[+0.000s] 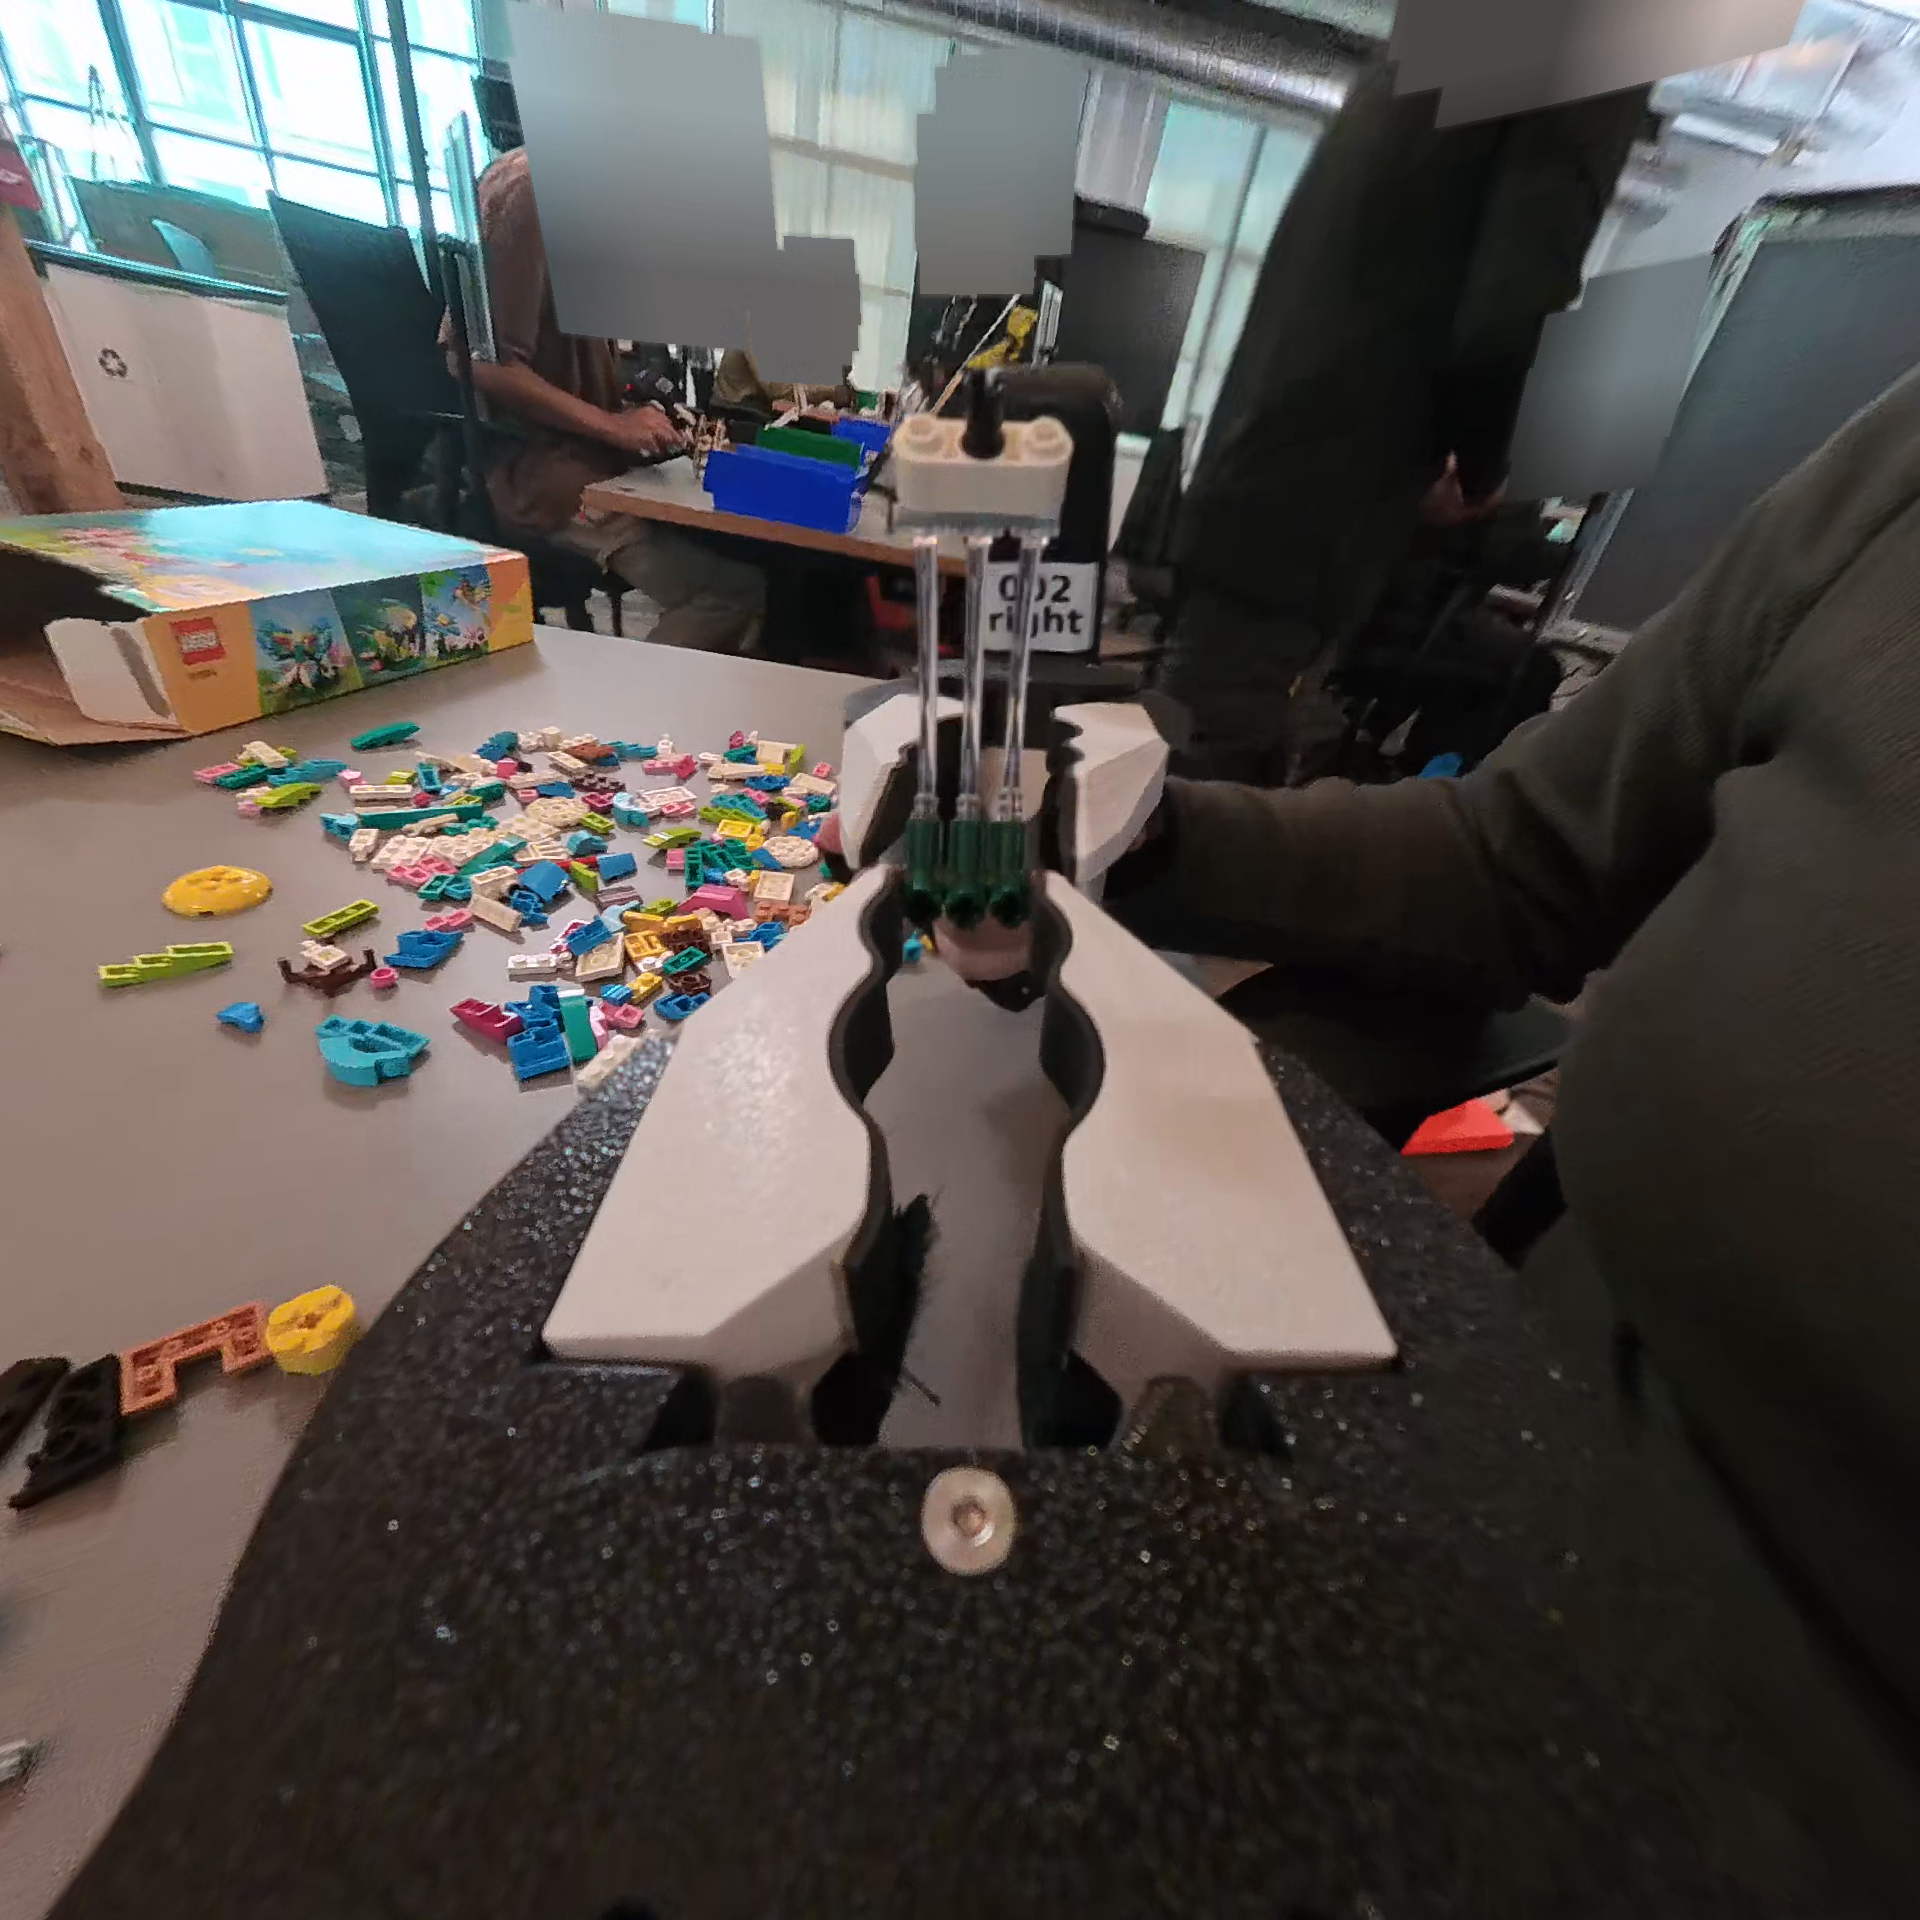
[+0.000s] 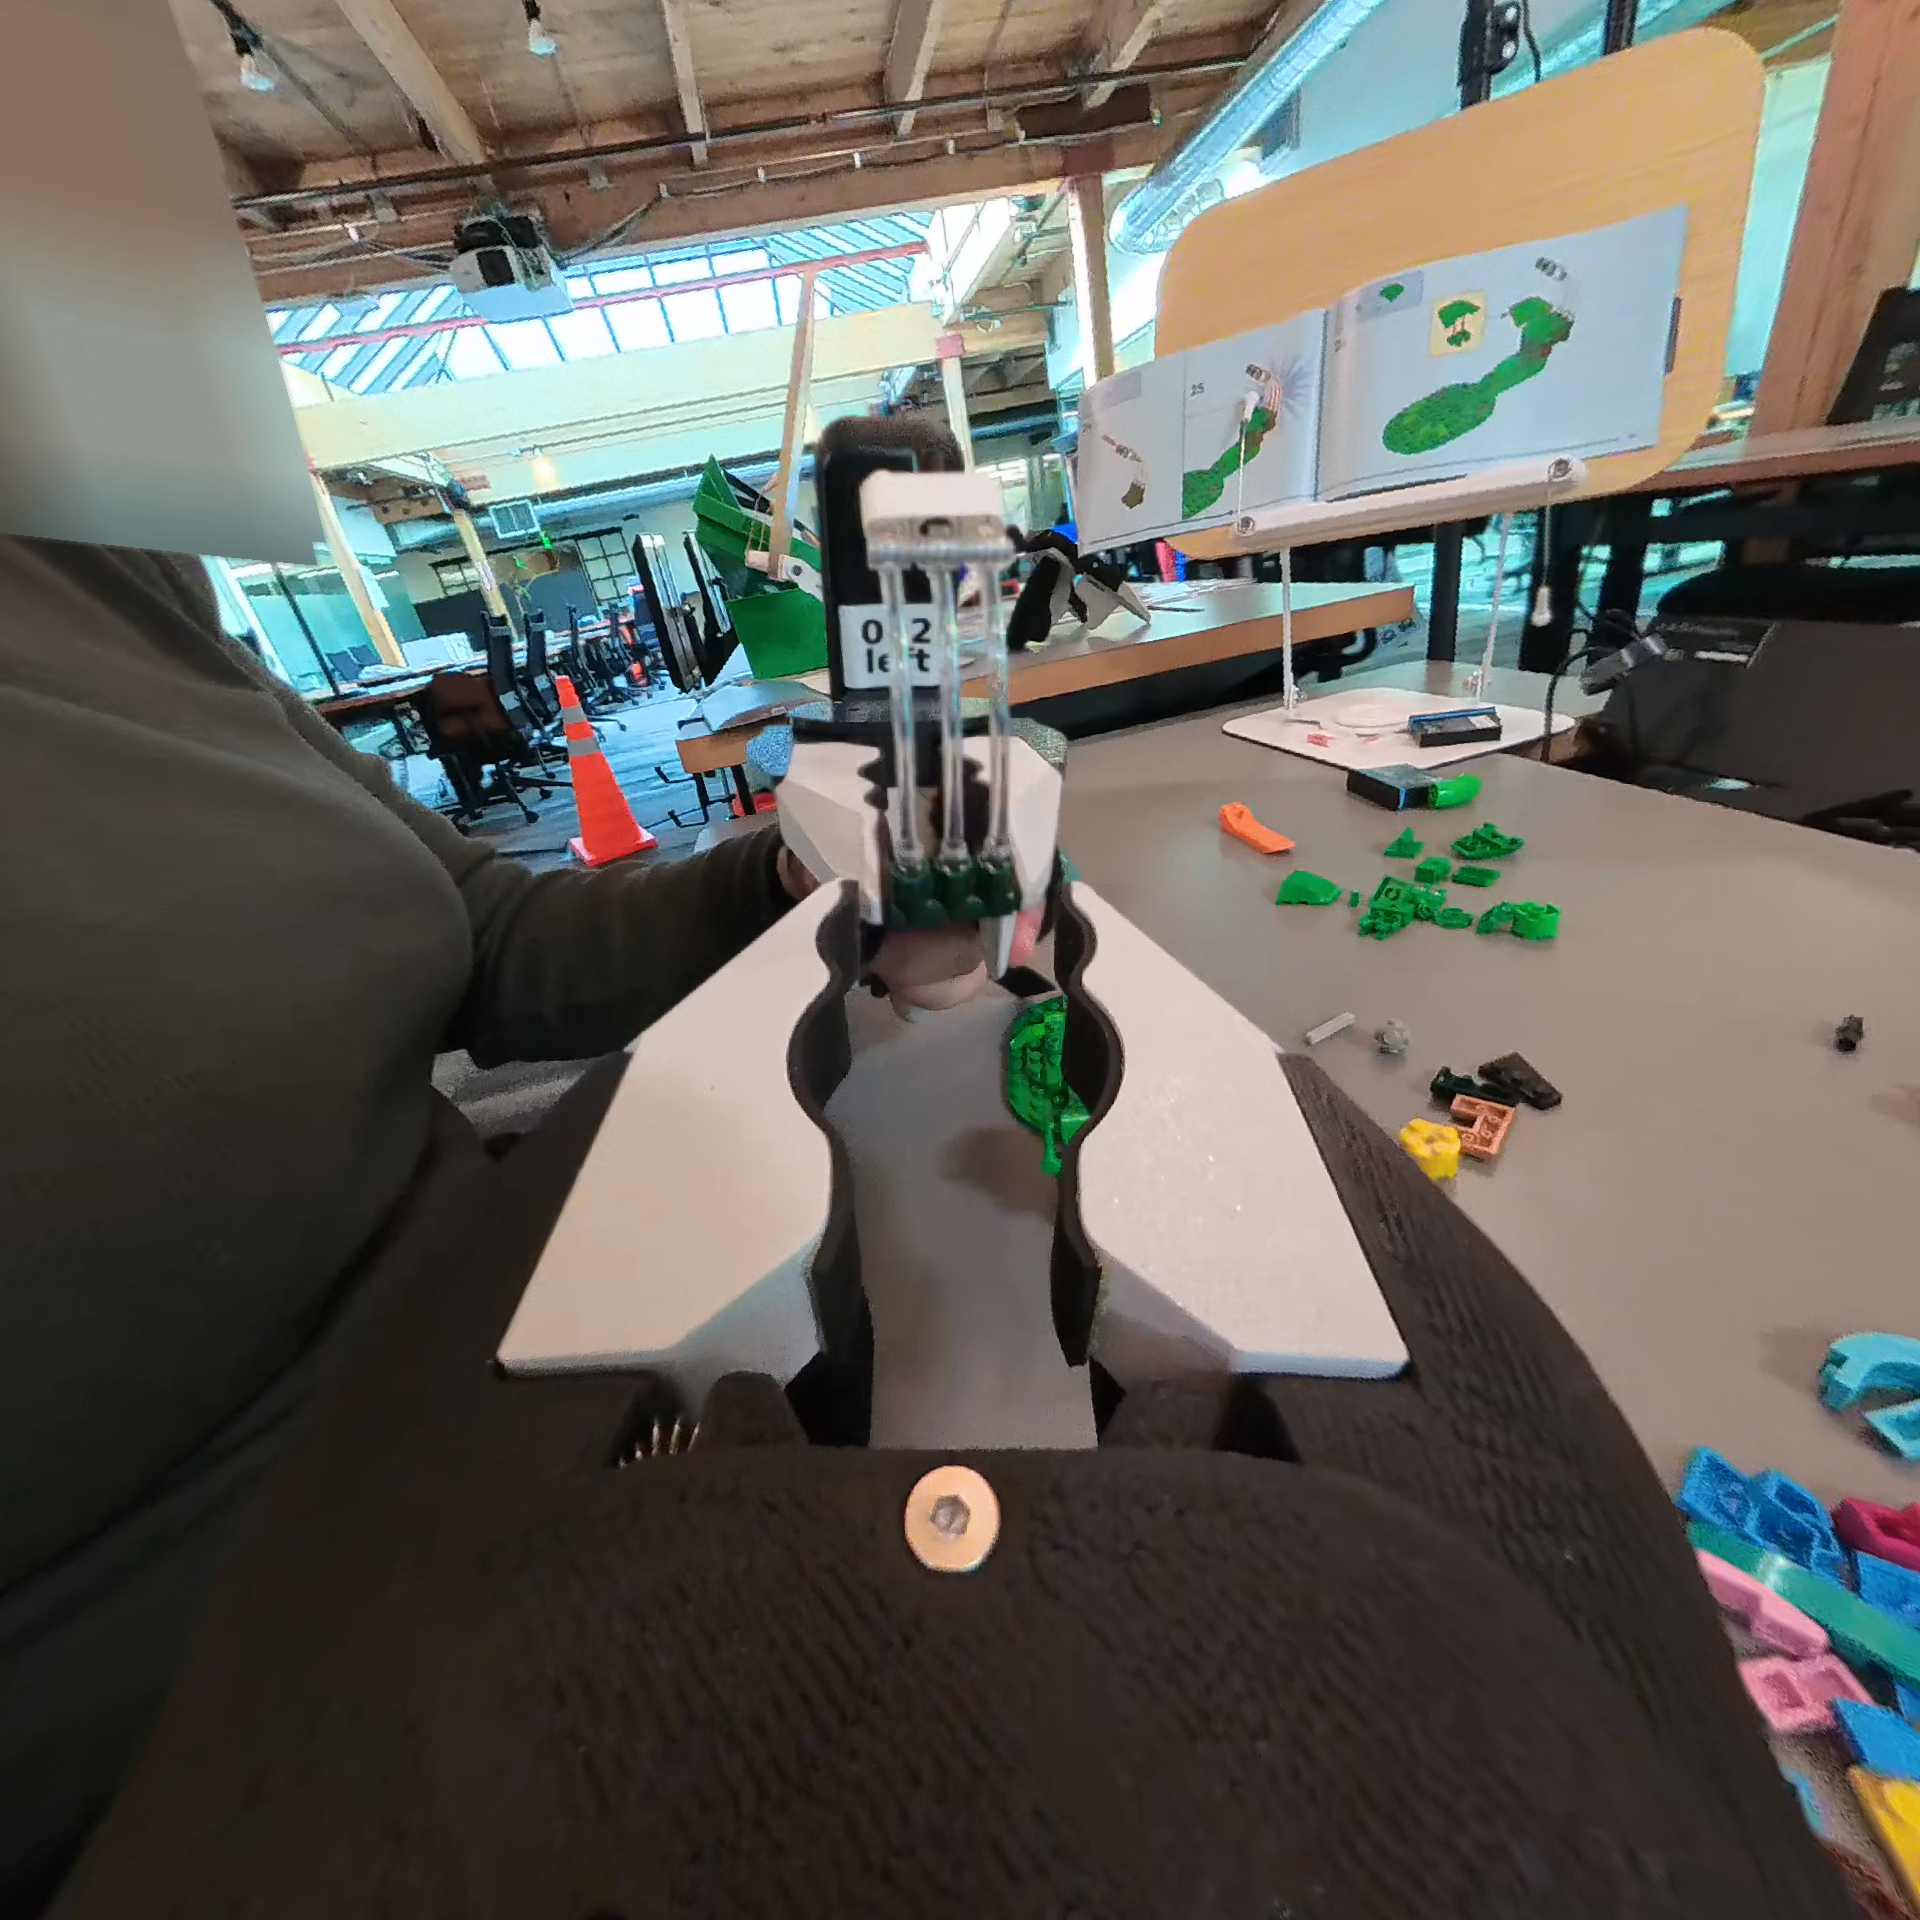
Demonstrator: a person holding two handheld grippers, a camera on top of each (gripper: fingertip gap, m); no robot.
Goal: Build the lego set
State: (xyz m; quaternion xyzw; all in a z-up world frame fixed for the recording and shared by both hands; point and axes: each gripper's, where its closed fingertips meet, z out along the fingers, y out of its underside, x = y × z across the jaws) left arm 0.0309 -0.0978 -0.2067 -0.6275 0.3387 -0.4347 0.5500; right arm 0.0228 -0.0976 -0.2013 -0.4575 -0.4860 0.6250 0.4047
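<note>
A small assembly (image 1: 966,665) has a dark green base (image 1: 966,873), three clear rods and a white brick (image 1: 982,462) on top, and stands upright in the air. My left gripper (image 1: 966,904) is shut on the green base. My right gripper (image 2: 956,914) faces it; its jaws stand wider, outside the left fingers, and are open. It also shows in the left wrist view (image 1: 997,779) behind the rods. The assembly also shows in the right wrist view (image 2: 945,707). A bare fingertip (image 2: 935,982) shows just under the base. A green leaf build (image 2: 1039,1070) lies on the table below.
A pile of loose coloured bricks (image 1: 582,862) and the set's box (image 1: 260,613) lie on the grey table to the left. Green pieces (image 2: 1434,894), small brown and yellow pieces (image 2: 1465,1127) and an open instruction booklet on a stand (image 2: 1382,395) are to the right. A person's sleeve (image 1: 1558,810) crosses the right side. My two grippers' fingertips are within a few centimetres of each other.
</note>
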